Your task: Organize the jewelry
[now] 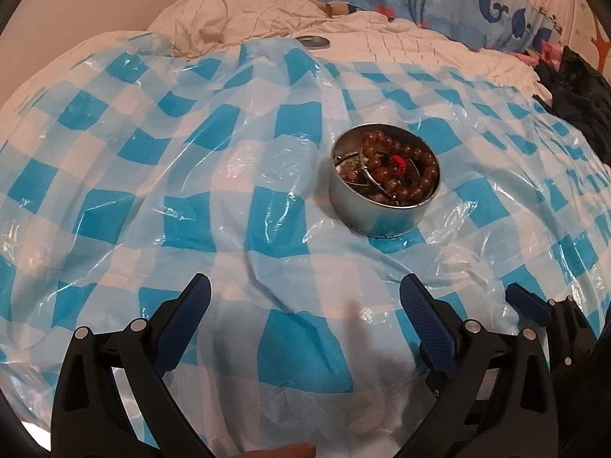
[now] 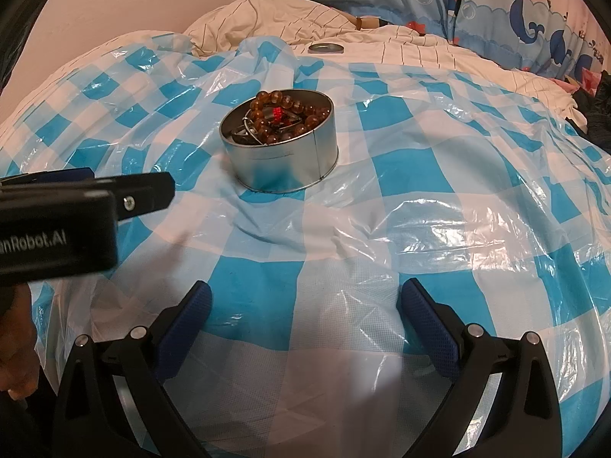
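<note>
Currently, tin: round, open, on the checked plastic sheet; brown bead bracelet and metal bangles heaped inside.
Lid: likely the flat disc on the quilt, well beyond the tin.
Left gripper: jaws wide, empty, short of the tin.
Right gripper: wide, empty, likewise short.
Step, judged: fetch and seat lid.
Technique: pinch lid by rim; steady tin, bedding is soft.
Risk: beads stand above rim.
</note>
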